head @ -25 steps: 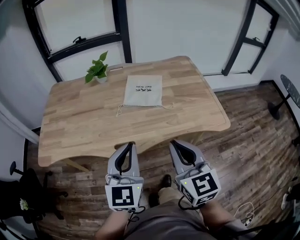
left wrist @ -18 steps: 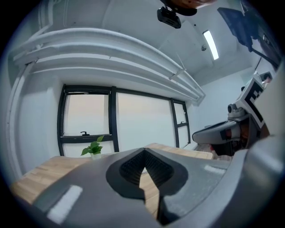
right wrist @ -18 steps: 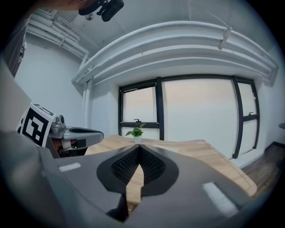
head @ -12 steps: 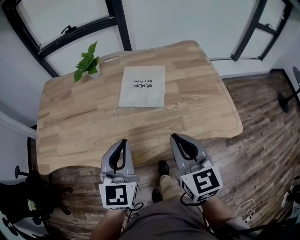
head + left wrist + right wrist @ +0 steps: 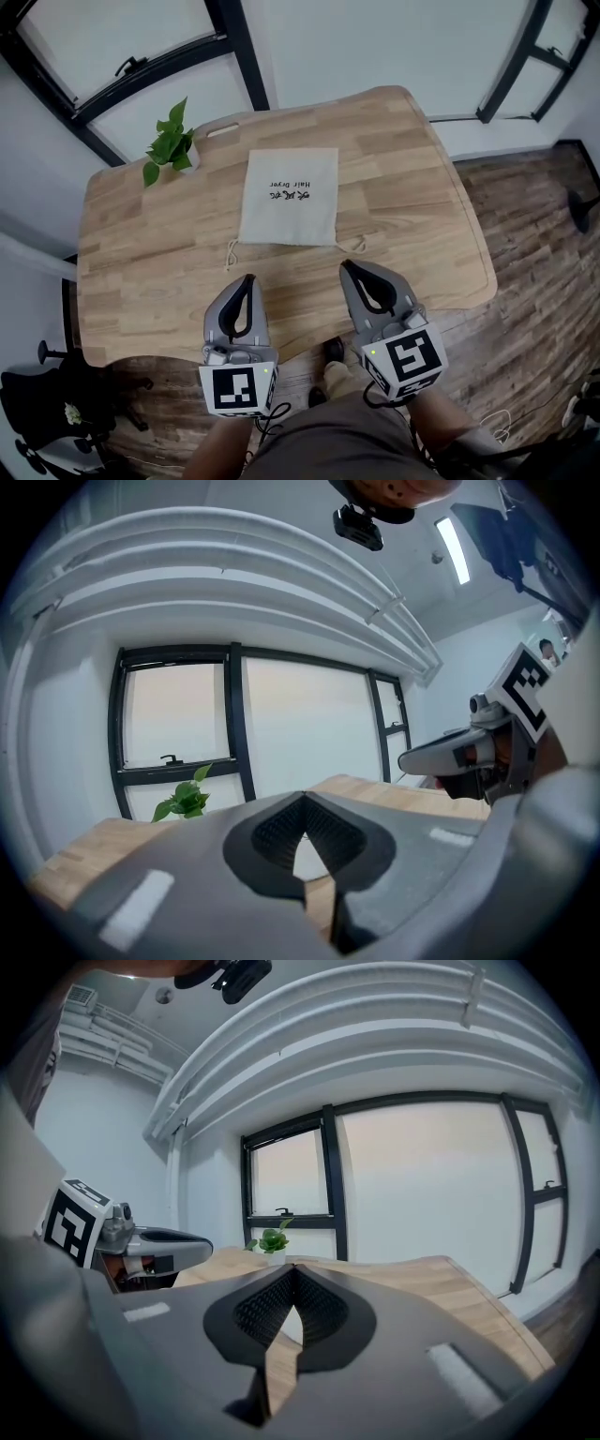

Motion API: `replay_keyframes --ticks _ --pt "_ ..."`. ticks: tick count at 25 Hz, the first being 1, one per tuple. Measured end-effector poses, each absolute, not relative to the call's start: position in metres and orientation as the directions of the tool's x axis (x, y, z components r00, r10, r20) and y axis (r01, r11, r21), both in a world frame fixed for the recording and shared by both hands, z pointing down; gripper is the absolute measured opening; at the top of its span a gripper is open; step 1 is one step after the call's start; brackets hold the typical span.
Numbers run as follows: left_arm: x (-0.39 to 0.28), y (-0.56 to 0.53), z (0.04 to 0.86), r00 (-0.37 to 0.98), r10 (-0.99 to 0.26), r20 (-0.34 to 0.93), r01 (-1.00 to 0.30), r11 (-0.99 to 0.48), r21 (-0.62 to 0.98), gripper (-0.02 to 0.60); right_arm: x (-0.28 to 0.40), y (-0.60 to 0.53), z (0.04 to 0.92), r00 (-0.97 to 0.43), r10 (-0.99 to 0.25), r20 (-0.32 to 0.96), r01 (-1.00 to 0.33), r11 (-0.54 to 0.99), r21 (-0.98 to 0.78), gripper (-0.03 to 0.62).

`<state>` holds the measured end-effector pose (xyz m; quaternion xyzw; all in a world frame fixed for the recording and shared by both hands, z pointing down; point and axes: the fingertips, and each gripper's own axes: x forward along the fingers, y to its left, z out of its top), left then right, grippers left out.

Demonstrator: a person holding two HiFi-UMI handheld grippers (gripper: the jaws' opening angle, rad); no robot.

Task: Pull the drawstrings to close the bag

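Note:
A cream drawstring bag with dark print lies flat in the middle of the wooden table, its opening toward me. Thin drawstring loops trail from its near corners, the left drawstring and the right drawstring. My left gripper hovers over the table's near edge, just short of the left cord, jaws shut and empty. My right gripper is shut too, close to the right cord without touching it. In the left gripper view the left gripper points across the table, and in the right gripper view the right gripper does the same.
A small potted plant stands at the table's far left corner, also seen as the plant and the plant. Black-framed windows line the white wall behind. Wood floor lies to the right.
The table and bag have come closer in the head view. Both grippers, earlier over the floor, now reach over the table's near edge, still shut.

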<state>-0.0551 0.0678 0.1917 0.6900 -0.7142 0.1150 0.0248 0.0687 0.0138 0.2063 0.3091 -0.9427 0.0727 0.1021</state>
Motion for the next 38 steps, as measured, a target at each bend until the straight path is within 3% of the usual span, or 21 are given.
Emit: replay_keyframes --ticks 22,32,38 --pt "-0.119 0.007 0.158 -0.172 -0.977 0.125 -0.972 0.147 -0.186 0.001 0.042 -0.073 0.178 -0.806 -0.561 0.187 -0.573 0.820 -0.009 0.029" --pt "-0.162 -0.022 0.241 -0.116 -0.948 0.295 -0.986 0.075 -0.148 0.006 0.024 -0.095 0.238 -0.779 -0.547 0.305 -0.585 0.810 -0.041 0.029" --pt "-0.180 -0.023 0.317 -0.024 -0.893 0.450 -0.994 -0.027 -0.108 0.093 0.010 -0.097 0.284 -0.764 -0.524 0.376 -0.589 0.804 -0.078 0.031"
